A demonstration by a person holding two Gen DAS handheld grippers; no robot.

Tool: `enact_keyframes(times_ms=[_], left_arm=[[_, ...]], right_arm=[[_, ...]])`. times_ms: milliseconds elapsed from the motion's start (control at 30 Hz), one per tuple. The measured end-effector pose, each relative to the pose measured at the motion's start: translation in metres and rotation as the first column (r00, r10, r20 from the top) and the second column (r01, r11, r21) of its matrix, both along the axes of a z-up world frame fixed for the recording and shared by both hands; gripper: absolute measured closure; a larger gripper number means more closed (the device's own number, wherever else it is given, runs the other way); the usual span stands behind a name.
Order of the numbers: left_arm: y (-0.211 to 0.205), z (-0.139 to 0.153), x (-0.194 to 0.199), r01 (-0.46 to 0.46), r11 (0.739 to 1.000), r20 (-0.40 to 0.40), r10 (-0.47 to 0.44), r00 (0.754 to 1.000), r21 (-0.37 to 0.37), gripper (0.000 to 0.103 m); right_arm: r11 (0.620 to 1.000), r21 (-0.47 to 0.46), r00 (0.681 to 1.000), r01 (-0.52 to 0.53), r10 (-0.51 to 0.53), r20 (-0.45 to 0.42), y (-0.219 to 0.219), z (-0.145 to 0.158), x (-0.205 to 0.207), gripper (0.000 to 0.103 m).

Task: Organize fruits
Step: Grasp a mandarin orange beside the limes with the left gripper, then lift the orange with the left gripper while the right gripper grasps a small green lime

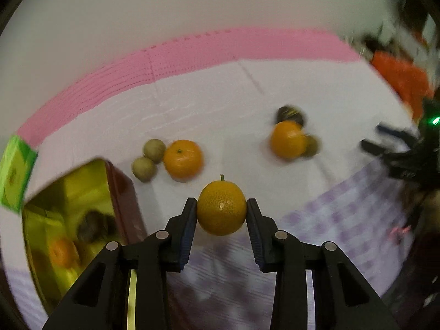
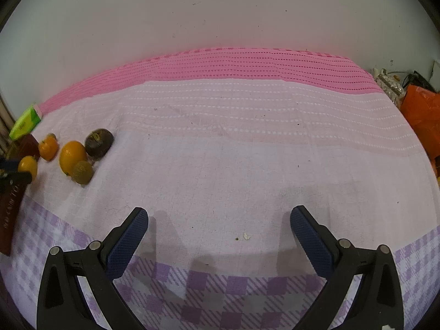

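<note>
My left gripper is shut on a small orange with a short stem, held above the checked cloth. To its left stands an open red tin with a gold inside; an orange and a dark fruit show in it, blurred. On the cloth beyond lie an orange beside two small greenish fruits, and further right an orange with a dark fruit. My right gripper stands open over bare cloth, nothing between its pads. That view has the fruit cluster far left.
A green carton lies at the back left by the tin. An orange bag and clutter sit past the right edge of the pink and lilac cloth. A pale wall rises behind.
</note>
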State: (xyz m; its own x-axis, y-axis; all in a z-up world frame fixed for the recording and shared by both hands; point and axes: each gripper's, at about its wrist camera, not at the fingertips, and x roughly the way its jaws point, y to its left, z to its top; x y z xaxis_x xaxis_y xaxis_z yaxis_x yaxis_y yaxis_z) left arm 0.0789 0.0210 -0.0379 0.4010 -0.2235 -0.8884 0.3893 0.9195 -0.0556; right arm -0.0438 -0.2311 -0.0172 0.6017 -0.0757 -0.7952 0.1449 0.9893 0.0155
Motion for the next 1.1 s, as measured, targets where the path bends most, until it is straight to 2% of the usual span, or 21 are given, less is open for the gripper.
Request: enact_keyframes(times_ms=[33, 67, 133, 167, 233, 300, 367, 467, 633, 833, 933, 1033, 1100], left_arm=[[-0.001, 0.005, -0.01, -0.019, 0.999, 0.004, 0.019, 1.0, -0.04, 0.066], [-0.002, 0.009, -0.022, -0.035, 0.997, 0.005, 0.035, 0.999, -0.073, 0.066], [-0.005, 0.015, -0.036, -0.043, 0.995, 0.016, 0.045, 0.999, -0.092, 0.066], [-0.008, 0.019, -0.044, -0.041, 0.994, 0.026, 0.044, 0.999, -0.101, 0.066], [-0.013, 0.026, -0.06, -0.032, 0.991, 0.028, 0.036, 0.999, -0.129, 0.066], [-0.015, 0.03, -0.067, -0.031, 0.991, 0.033, 0.036, 0.999, -0.131, 0.066], [-0.014, 0.036, -0.074, -0.028, 0.99, 0.037, 0.033, 0.999, -0.139, 0.066], [-0.005, 0.045, -0.079, -0.04, 0.986, 0.044, 0.048, 0.998, -0.161, 0.066], [0.007, 0.051, -0.081, -0.057, 0.981, 0.044, 0.066, 0.997, -0.184, 0.066], [0.011, 0.052, -0.083, -0.068, 0.978, 0.044, 0.079, 0.996, -0.199, 0.066], [0.012, 0.051, -0.083, -0.075, 0.977, 0.044, 0.086, 0.995, -0.199, 0.066], [0.017, 0.052, -0.084, -0.087, 0.975, 0.046, 0.098, 0.994, -0.207, 0.066], [0.021, 0.054, -0.086, -0.098, 0.972, 0.051, 0.111, 0.992, -0.215, 0.066]], right_arm=[[1.0, 0.022, 0.999, -0.006, 0.005, 0.035, -0.001, 0.004, -0.004, 0.027], [0.999, 0.037, 0.997, -0.04, 0.037, 0.069, 0.002, 0.009, -0.008, 0.057], [0.99, 0.057, 0.991, -0.127, 0.123, 0.058, 0.017, 0.013, -0.005, 0.083], [0.976, 0.076, 0.978, -0.203, 0.198, 0.064, 0.031, 0.018, -0.002, 0.087], [0.946, 0.085, 0.948, -0.314, 0.308, 0.08, 0.054, 0.024, 0.001, 0.087], [0.903, 0.065, 0.905, -0.424, 0.42, 0.076, 0.08, 0.026, 0.006, 0.087], [0.876, 0.048, 0.877, -0.48, 0.477, 0.052, 0.096, 0.023, 0.015, 0.087], [0.854, 0.058, 0.855, -0.518, 0.517, 0.023, 0.107, 0.016, 0.03, 0.087], [0.859, 0.019, 0.859, -0.512, 0.513, -0.015, 0.108, 0.006, 0.041, 0.085], [0.856, 0.029, 0.855, -0.517, 0.517, -0.037, 0.111, -0.003, 0.053, 0.076], [0.854, 0.017, 0.852, -0.52, 0.519, -0.064, 0.116, -0.009, 0.056, 0.078], [0.869, 0.024, 0.867, -0.495, 0.495, -0.054, 0.114, -0.006, 0.049, 0.079], [0.882, 0.054, 0.883, -0.468, 0.469, -0.017, 0.113, 0.0, 0.033, 0.079]])
